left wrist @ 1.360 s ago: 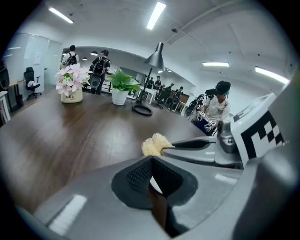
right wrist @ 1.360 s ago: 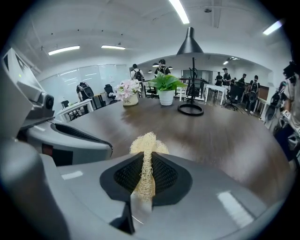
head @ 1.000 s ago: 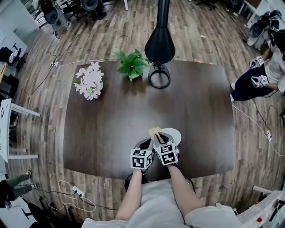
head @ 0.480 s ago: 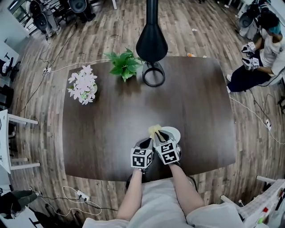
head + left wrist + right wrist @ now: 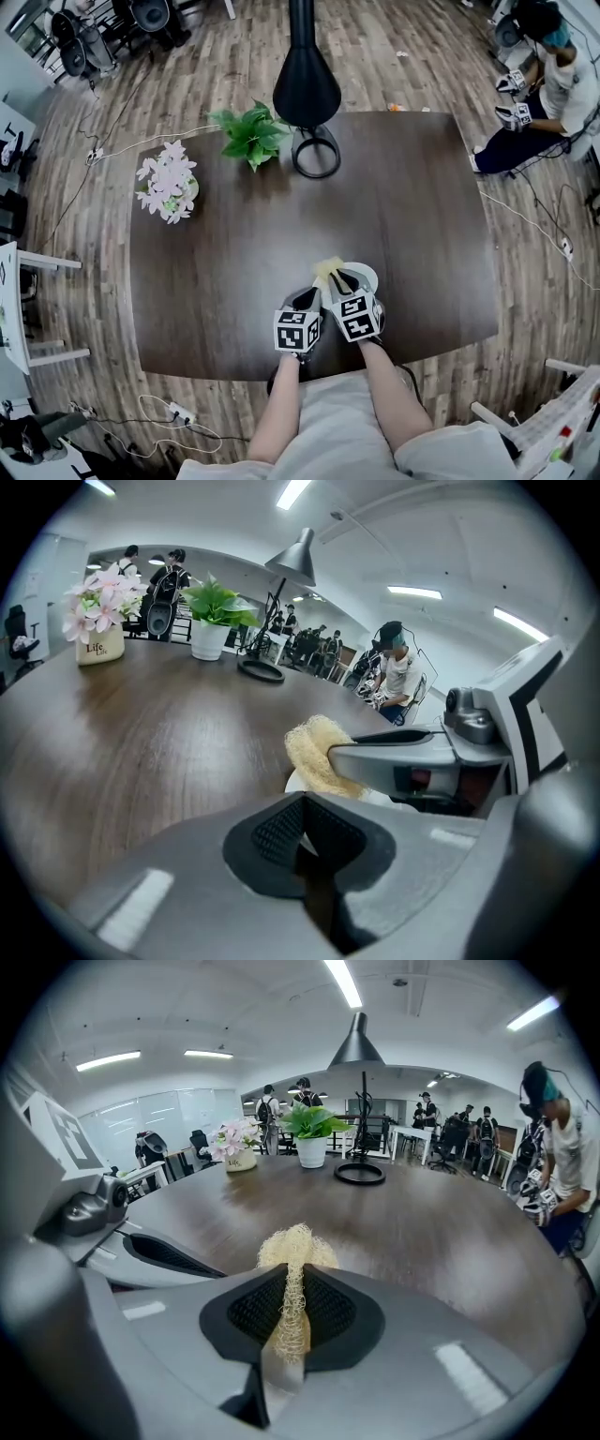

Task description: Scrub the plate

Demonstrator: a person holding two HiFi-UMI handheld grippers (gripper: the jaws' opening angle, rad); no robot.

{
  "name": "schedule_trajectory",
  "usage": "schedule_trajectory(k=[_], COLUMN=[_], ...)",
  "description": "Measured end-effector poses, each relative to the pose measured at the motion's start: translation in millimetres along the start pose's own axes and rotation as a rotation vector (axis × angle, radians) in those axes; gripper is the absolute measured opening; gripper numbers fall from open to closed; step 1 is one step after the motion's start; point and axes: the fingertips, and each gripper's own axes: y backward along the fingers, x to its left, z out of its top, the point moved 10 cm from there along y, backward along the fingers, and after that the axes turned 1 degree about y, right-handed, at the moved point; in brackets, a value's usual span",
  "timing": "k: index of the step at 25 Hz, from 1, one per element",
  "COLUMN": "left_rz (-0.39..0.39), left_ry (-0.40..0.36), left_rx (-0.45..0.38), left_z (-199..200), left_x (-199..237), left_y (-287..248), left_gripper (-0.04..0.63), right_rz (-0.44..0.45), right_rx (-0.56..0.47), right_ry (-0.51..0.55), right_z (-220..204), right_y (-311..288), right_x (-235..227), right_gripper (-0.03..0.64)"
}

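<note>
Plate (image 5: pixel 368 277) lies flat near the table's (image 5: pixel 234 253) front edge. The left tongs (image 5: pixel 307 299) appear closed on its left rim, steadying it. The right tongs (image 5: pixel 337 278) are clamped on a yellow scrubber (image 5: pixel 325 270) at the plate's left part. The bare surface to scrub lies to the right.

In the head view your left gripper (image 5: pixel 307 300) and right gripper (image 5: pixel 337 278) cover most of the plate (image 5: pixel 371 274). In the right gripper view its jaws hide the lower part of the scrubber (image 5: pixel 292 1241).
</note>
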Motion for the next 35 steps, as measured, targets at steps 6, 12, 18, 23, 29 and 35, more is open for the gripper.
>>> schedule_trajectory(k=[6, 12, 18, 23, 29, 35], left_rz=[0.002, -0.010, -0.015, -0.026, -0.028, -0.052], left_ry=[0.009, 0.009, 0.001, -0.006, -0.007, -0.052], left_rx=[-0.003, -0.004, -0.001, 0.004, 0.021, 0.044], left_z=[-1.0, -2.4, -4.1, -4.5, -3.6, 2.8], left_x=[0.9, 0.2, -2.9, -4.2, -3.6, -3.8], left_y=[0.5, 0.2, 0.1, -0.3, 1.1, 6.5], left_gripper=[0.000, 0.000, 0.000, 0.000, 0.000, 0.000], right_rz=[-0.048, -0.085, -0.127, -0.165, -0.218, -0.266], right_rx=[0.013, 0.021, 0.026, 0.034, 0.034, 0.032], right_ry=[-0.031, -0.032, -0.052, -0.070, -0.115, -0.164], right_z=[-7.2, -9.8, -18.1, -21.6, -28.0, -38.5], right_y=[4.6, 10.3, 19.4, 28.7, 44.4, 55.6], right_x=[-14.8, -23.4, -32.0, -37.7, -43.6, -41.6], right_gripper=[0.067, 0.067, 0.067, 0.067, 0.067, 0.067])
